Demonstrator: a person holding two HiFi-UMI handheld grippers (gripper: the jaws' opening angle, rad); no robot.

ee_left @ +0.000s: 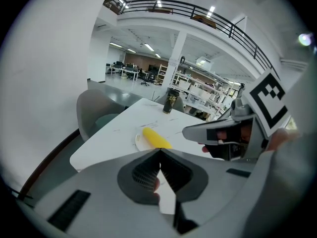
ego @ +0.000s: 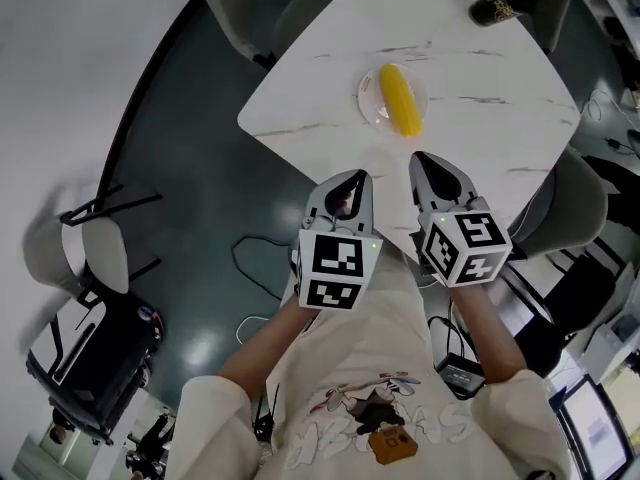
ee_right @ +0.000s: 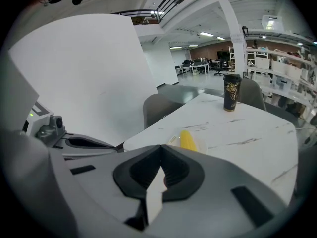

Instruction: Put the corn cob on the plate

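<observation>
My left tongs are shut, the two tips meeting with nothing between them, and my right tongs are shut the same way, empty, pad against pad. In their own views each pair shows its tips joined above a narrow wedge of light. I hold both over the near edge of the bench, side by side and close together, pointing forward and down at a slant, with the marker cubes towards my chest. The corn cob lies on the plate ahead of the tongs and apart from them. It sits lengthwise across the small pale dish, and its near end reaches past the rim towards me. From the left tongs' view the cob sits just above the joined tips, with the right tongs coming in from the side. From the right tongs' view the cob stands out yellow on the white marbled top. A dark cup stands upright at the far corner of the bench, well apart from the plate. A grey chair is tucked in at the far left side, and a folded white one stands on the dark floor off to my left.
</observation>
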